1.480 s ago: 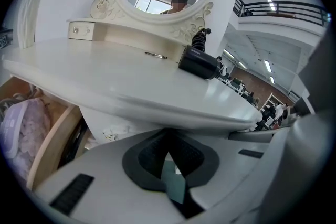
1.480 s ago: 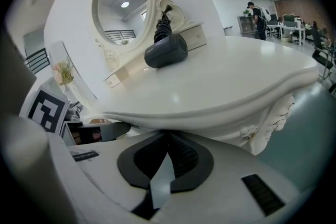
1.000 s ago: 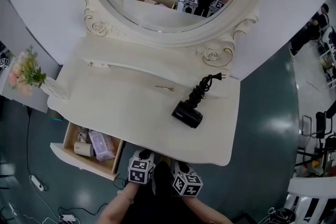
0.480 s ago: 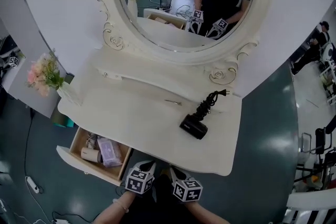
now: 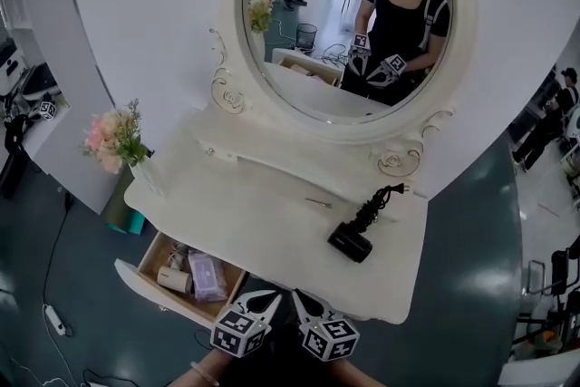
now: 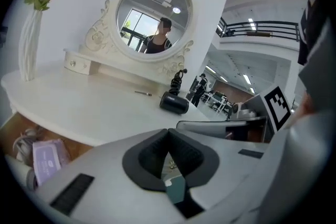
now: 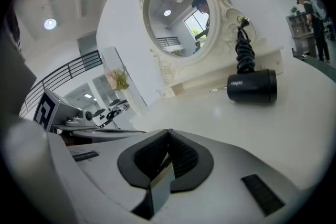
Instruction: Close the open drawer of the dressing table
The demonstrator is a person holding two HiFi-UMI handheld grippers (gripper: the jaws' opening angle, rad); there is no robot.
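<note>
Drawer [image 5: 154, 290] is open, sticking out of the front-left of the table [image 5: 272, 222] below the top, and its front panel is well clear of the table edge. Inside it are a purple packet [image 5: 207, 276], a pale roll [image 5: 172, 279] and some smaller bits I can't make out. The left gripper view has the same drawer [image 6: 13, 126] at lower left, with the packet [image 6: 50, 157] lying flat in it. Left hand-held gripper [image 5: 260, 304] is at the table's front edge, just right of the drawer's near corner and not touching it. Its jaws are pressed together at the tips with nothing between them [image 6: 168, 132]. Right hand-held gripper [image 5: 304, 302] is just beside the left one, also at the front edge. Its jaws are likewise together and empty [image 7: 168, 132]. Each gripper view shows the other gripper's marker cube off to the side. On the table top, a black hair dryer [image 5: 351, 242] lies on its side towards the right, its coiled cord running back towards the mirror [image 5: 349, 14]. A thin hairpin [image 5: 318, 203] lies near mid-table, apart from the dryer. A vase [image 5: 149, 177] of pink flowers stands upright at the left rear corner. The oval mirror reflects a person holding both grippers.
</note>
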